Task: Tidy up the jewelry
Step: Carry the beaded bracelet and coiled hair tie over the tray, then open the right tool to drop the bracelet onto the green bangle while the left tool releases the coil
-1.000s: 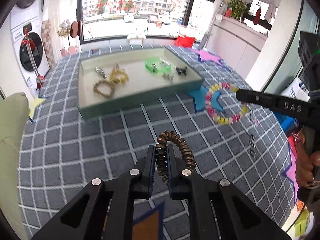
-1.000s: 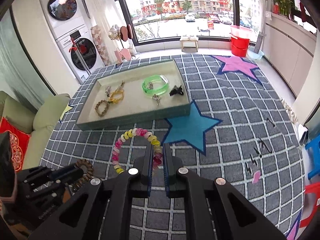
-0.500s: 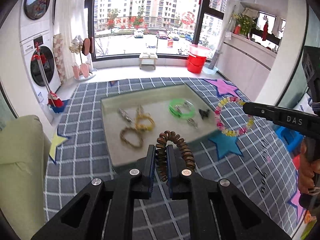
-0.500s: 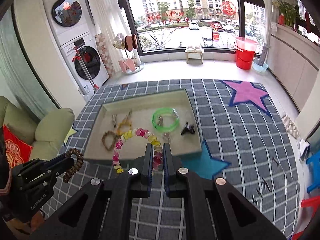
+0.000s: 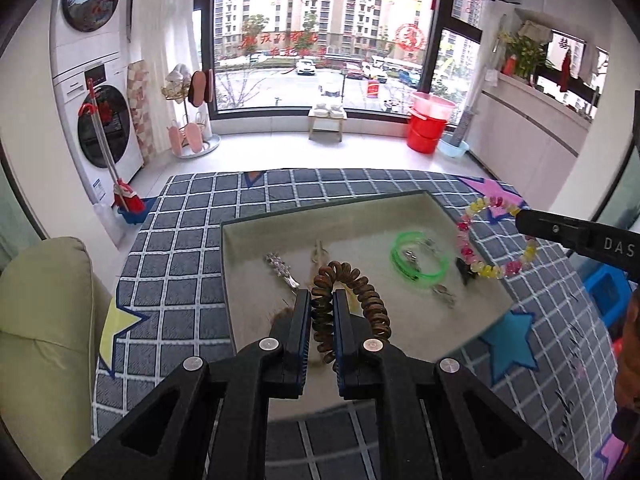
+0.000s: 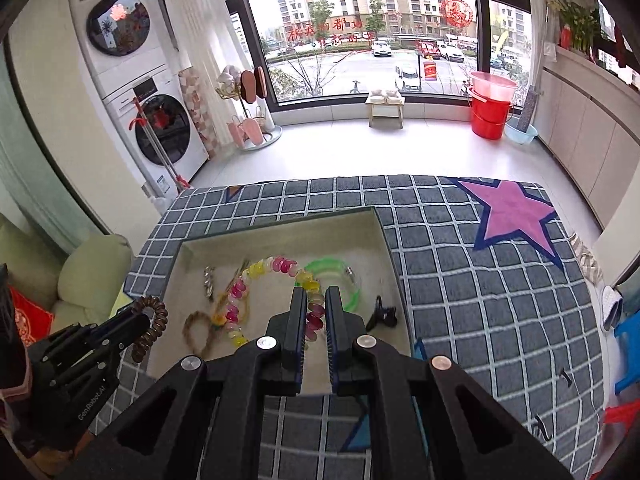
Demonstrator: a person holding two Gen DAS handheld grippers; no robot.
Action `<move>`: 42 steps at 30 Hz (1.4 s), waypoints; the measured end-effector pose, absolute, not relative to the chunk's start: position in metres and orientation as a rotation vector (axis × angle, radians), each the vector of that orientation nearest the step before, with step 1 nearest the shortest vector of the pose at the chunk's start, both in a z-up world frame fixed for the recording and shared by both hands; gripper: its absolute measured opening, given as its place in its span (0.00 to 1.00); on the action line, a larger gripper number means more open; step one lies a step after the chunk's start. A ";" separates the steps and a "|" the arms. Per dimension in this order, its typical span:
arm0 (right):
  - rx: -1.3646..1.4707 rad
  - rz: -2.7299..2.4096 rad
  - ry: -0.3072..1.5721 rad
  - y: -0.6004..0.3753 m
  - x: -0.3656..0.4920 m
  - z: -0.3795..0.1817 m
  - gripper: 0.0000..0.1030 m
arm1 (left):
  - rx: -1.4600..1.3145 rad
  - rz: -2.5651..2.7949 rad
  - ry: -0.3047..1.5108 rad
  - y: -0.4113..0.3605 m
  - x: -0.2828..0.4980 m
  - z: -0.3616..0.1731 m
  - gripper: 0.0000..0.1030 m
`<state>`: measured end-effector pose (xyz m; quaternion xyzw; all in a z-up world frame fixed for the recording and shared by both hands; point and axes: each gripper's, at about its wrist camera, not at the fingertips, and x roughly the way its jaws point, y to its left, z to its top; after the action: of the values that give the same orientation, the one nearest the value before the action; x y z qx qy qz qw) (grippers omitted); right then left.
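Room: large black-framed window [image 6: 368, 28] at 12 o'clock, daylight, apartment blocks outside. Stacked white washer and dryer [image 6: 136, 92] at 10 o'clock. Red plastic buckets [image 6: 490, 106] at 1 o'clock. Small wooden stool [image 6: 386, 106] under window. Grey grid-patterned rug [image 6: 460, 280] with purple star [image 6: 516, 210]. Pale green sofa cushion [image 5: 44, 320] at 8 o'clock.

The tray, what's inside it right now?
Inside the tray: green bangle, silver clip, black clip, braided bracelet. The held spiral tie and beaded bracelet hide parts.
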<state>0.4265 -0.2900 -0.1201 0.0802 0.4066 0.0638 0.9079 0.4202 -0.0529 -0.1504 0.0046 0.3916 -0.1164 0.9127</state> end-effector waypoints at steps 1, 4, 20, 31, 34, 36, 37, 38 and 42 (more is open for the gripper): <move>0.165 0.129 0.841 -0.289 0.430 -0.122 0.10 | 0.013 -0.232 0.806 -0.053 0.424 -0.153 0.23; 0.171 0.122 0.848 -0.289 0.444 -0.128 0.10 | 0.006 -0.215 0.814 -0.053 0.437 -0.160 0.23; 0.194 0.083 0.929 -0.290 0.482 -0.186 0.10 | 0.048 -0.138 0.857 -0.068 0.473 -0.204 0.23; 0.203 0.055 0.981 -0.294 0.487 -0.218 0.10 | 0.105 -0.136 0.895 -0.080 0.476 -0.226 0.24; 0.209 0.052 0.993 -0.295 0.488 -0.223 0.10 | 0.110 -0.136 0.900 -0.081 0.476 -0.227 0.24; 0.193 0.050 0.988 -0.294 0.488 -0.223 0.10 | 0.116 -0.139 0.900 -0.083 0.475 -0.228 0.24; 0.184 0.051 0.989 -0.293 0.488 -0.223 0.10 | 0.120 -0.143 0.903 -0.084 0.475 -0.228 0.24; 0.176 0.051 0.990 -0.291 0.488 -0.222 0.11 | 0.121 -0.146 0.907 -0.085 0.476 -0.229 0.24; 0.189 0.058 1.001 -0.291 0.487 -0.221 0.11 | 0.125 -0.145 0.910 -0.085 0.474 -0.227 0.24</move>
<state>0.4869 -0.2913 -0.2209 0.0905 0.4791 0.0277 0.8726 0.4743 -0.0853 -0.2275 0.0605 0.4387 -0.0701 0.8938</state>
